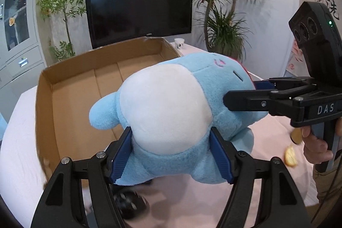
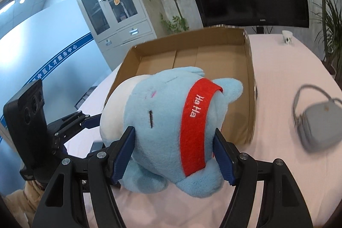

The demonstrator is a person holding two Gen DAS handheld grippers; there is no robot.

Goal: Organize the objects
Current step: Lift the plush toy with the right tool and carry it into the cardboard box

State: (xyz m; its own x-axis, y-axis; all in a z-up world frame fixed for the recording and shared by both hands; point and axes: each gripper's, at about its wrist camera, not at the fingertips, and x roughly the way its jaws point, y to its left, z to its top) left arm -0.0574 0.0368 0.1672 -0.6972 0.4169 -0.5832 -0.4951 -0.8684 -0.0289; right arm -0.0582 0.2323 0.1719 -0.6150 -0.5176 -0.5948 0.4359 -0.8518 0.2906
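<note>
- Left wrist view: the left claw is clamped on the lower body of the blue plush toy, held above the worktop; the right claw grips its head from the right edge. Behind, the cardboard box looks empty, so nothing seems stowed yet. A dark object at bottom centre is too blurred to name.
- Right wrist view: the right claw pinches the plush toy at centre frame, short of the cardboard box. A grey handbag at right awaits sorting; the near box wall must be cleared.
</note>
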